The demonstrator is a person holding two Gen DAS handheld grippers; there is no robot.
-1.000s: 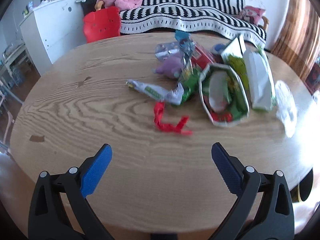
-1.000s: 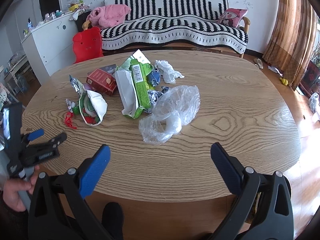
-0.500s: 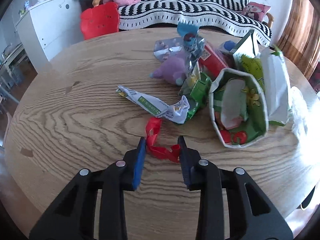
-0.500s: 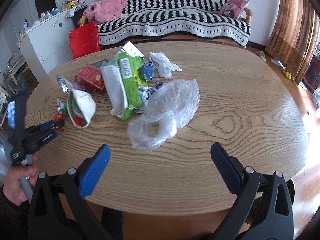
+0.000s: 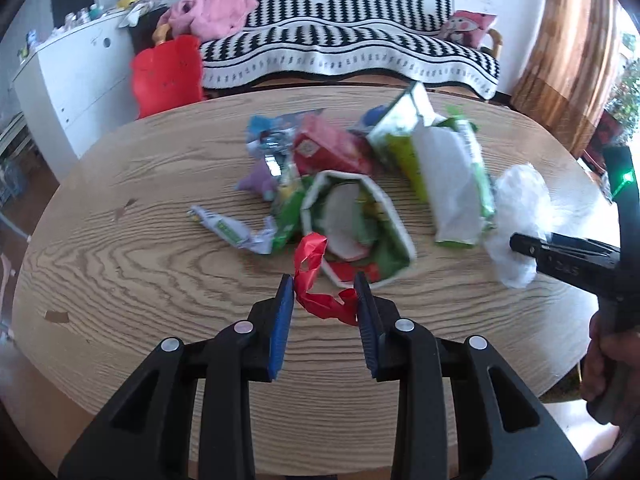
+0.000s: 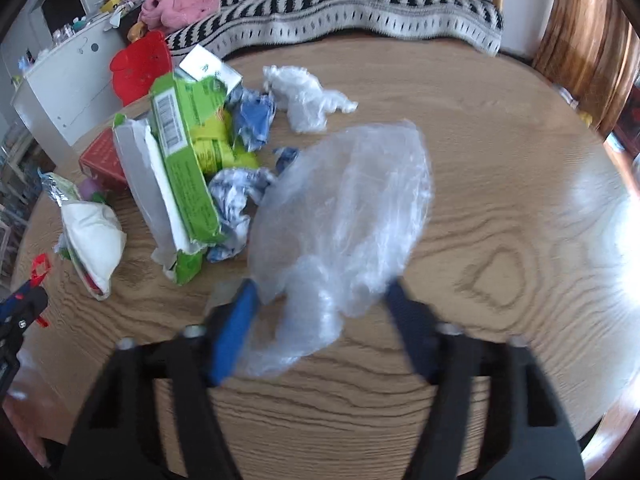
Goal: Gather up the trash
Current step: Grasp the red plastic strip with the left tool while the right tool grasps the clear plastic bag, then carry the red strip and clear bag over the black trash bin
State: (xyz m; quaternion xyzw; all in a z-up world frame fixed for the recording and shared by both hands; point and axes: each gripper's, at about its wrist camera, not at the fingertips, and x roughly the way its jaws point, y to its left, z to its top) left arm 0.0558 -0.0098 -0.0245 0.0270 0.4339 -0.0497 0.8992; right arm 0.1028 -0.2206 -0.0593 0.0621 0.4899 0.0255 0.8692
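Observation:
A pile of trash lies on the oval wooden table (image 5: 160, 320). My left gripper (image 5: 324, 292) is shut on a crumpled red wrapper strip (image 5: 316, 280) and holds it just in front of an open green-and-white bag (image 5: 356, 224). My right gripper (image 6: 320, 296) has its jaws around the lower end of a clear plastic bag (image 6: 344, 208), partly closed and blurred; the bag also shows in the left wrist view (image 5: 520, 208). A long green wrapper (image 6: 180, 160), a red box (image 5: 324, 148) and a white crumpled plastic (image 6: 304, 96) lie further back.
A sofa with a black-and-white striped cover (image 5: 340, 40) stands behind the table. A red chair (image 5: 168, 72) and a white cabinet (image 5: 72, 76) are at the back left. A brown curtain (image 5: 568, 60) hangs at the right. The table's right half (image 6: 520, 160) is bare wood.
My left gripper has lifted the red strip off the table and moved it right. My right gripper has moved forward onto the clear bag and its jaws have narrowed around it.

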